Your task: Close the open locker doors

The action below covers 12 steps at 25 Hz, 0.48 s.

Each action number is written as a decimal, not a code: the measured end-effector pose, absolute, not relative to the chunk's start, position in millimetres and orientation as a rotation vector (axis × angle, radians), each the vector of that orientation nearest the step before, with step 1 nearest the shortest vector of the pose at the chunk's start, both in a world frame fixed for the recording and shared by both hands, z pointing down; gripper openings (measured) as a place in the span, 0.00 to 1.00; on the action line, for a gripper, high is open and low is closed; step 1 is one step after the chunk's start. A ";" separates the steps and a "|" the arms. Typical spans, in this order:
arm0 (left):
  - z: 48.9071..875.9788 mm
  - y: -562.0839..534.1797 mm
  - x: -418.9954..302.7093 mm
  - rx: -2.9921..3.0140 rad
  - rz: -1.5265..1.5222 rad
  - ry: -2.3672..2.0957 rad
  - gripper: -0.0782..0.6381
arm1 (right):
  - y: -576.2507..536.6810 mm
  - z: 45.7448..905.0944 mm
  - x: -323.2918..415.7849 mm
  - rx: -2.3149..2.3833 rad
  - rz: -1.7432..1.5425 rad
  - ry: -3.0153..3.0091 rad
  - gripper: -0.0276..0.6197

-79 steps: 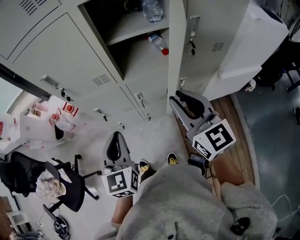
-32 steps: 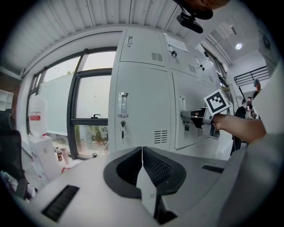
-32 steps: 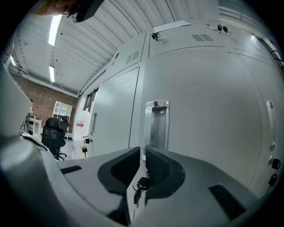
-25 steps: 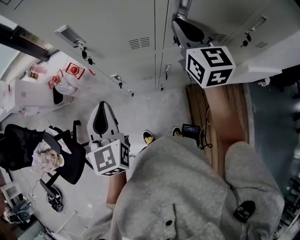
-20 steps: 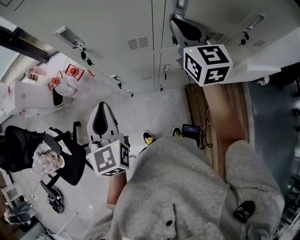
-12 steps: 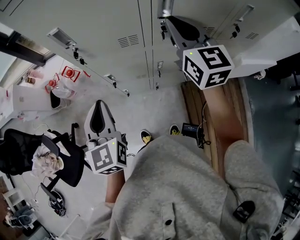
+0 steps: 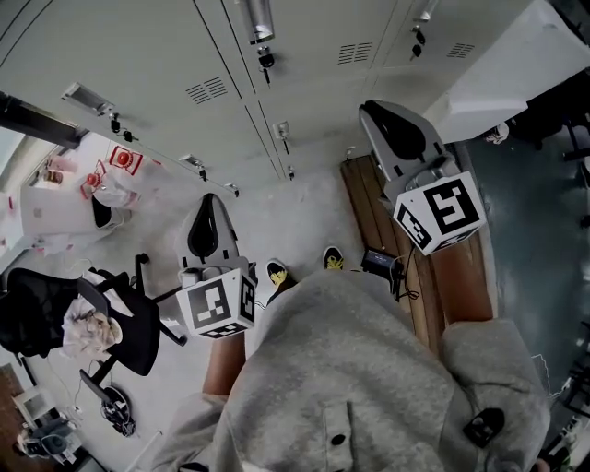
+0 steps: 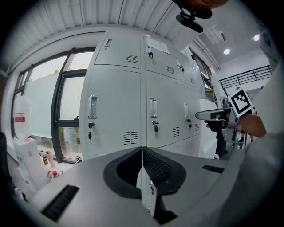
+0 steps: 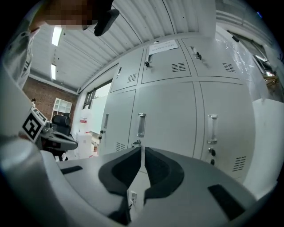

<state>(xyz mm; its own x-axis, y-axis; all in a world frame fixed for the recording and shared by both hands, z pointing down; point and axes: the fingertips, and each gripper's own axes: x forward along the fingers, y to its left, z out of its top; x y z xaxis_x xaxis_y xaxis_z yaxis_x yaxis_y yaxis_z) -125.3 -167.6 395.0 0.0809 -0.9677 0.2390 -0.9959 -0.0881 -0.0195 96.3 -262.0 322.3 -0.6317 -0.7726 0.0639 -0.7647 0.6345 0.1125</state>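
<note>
The grey lockers (image 7: 304, 83) fill the top of the head view, and every door I see there lies flush, handles (image 7: 258, 18) outward. My right gripper (image 7: 371, 109) hangs shut and empty a short way back from the doors, touching none. My left gripper (image 7: 206, 201) is lower, over the floor, also shut and empty. In the left gripper view the shut jaws (image 8: 142, 149) point at closed locker doors (image 8: 117, 111), with the right gripper (image 8: 217, 115) at the right. The right gripper view has shut jaws (image 9: 141, 149) facing closed doors (image 9: 164, 115).
A white panel (image 7: 502, 74) juts out from the locker row at the upper right. A black office chair (image 7: 55, 323) stands at the lower left, a white stand with red items (image 7: 92, 184) beside the window. A wooden floor strip (image 7: 387, 230) runs under the right gripper.
The right gripper has drawn back from the locker door, down and to the right. The door that stood open with bottles inside three seconds ago now lies closed. The left gripper barely moved.
</note>
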 end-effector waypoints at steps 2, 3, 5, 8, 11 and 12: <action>395.3 -165.6 -107.2 2.212 0.295 -1.994 0.13 | -250.8 336.3 118.2 1.332 -0.078 -2.711 0.11; 394.9 -164.6 -98.8 2.219 0.298 -1.988 0.13 | -246.2 341.2 128.8 1.353 -0.052 -2.704 0.11; 393.7 -162.1 -82.8 2.235 0.302 -1.981 0.13 | -238.0 347.5 148.4 1.383 -0.010 -2.698 0.11; 393.4 -156.8 -61.1 2.260 0.299 -1.986 0.13 | -229.3 353.6 173.5 1.416 0.007 -2.688 0.11; 399.1 -150.3 -42.7 2.261 0.311 -1.983 0.13 | -224.9 357.8 191.5 1.432 0.016 -2.692 0.11; 401.0 -148.2 -37.6 2.258 0.317 -1.981 0.13 | -224.3 358.9 196.2 1.435 0.019 -2.690 0.11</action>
